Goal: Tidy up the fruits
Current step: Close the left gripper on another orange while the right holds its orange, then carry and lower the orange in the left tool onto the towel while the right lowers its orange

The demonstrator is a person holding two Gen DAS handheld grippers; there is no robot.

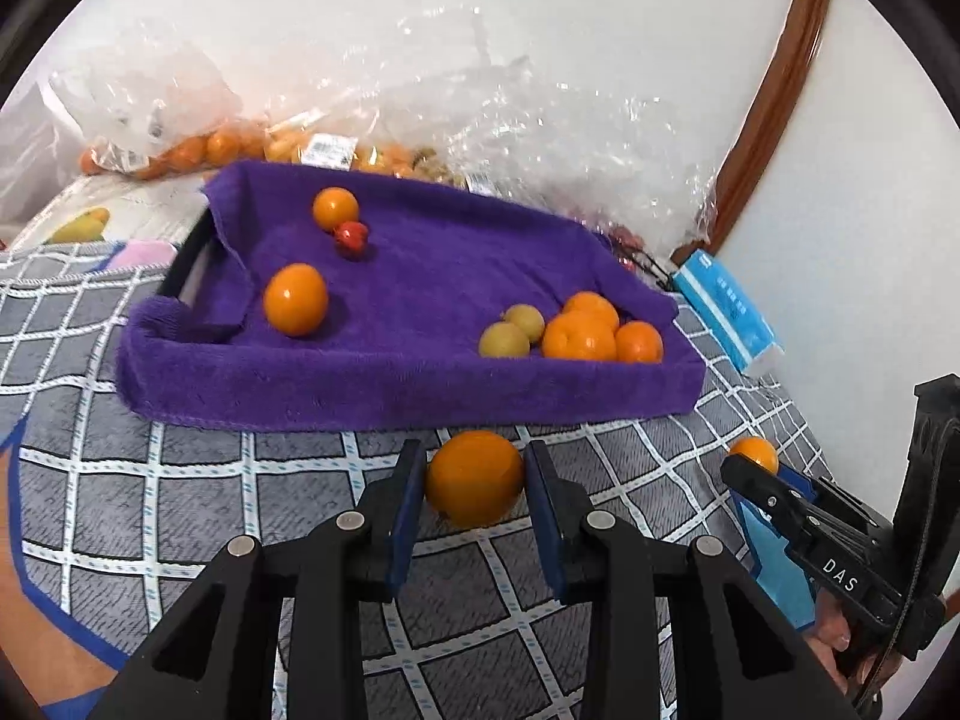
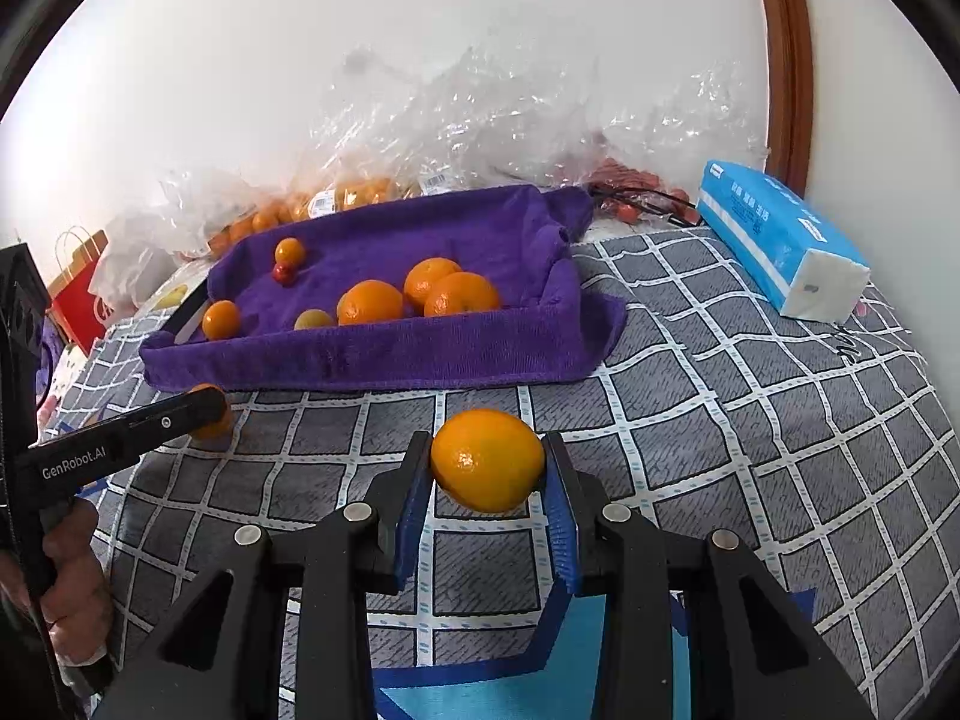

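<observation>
1. White walls and a brown door frame [image 2: 783, 60] back a surface spread with a grey grid-patterned cloth [image 2: 750, 420]; whether a table or a bed lies under it cannot be told.
2. At 12 o'clock of both wrist views sits a tray draped in a purple towel [image 1: 420, 384].
3. On the towel, in the left wrist view: a small orange [image 1: 335, 208] touching a red fruit [image 1: 351, 236] at 11 o'clock, a lone orange [image 1: 296, 299] at 10 o'clock, and at 2 o'clock a cluster of three oranges [image 1: 581, 337] beside two yellow-green fruits [image 1: 504, 340].
4. Behind the tray lie crumpled clear plastic bags [image 2: 480, 126], some holding more oranges.
5. A blue tissue pack [image 2: 780, 234] lies at 2 o'clock in the right wrist view, apart from the tray.
6. The left claw [image 1: 474, 489] is closed on a left orange [image 1: 474, 477], both blue pads pressed to its sides, just in front of the towel's near edge.
7. The right claw [image 2: 487, 468] grips a right orange [image 2: 487, 459] the same way, over the cloth short of the tray.
8. Each claw shows in the other's view: the right at 4 o'clock of the left view, the left at 9 o'clock of the right view, with a hand [image 2: 72, 588] on its grip.
</observation>
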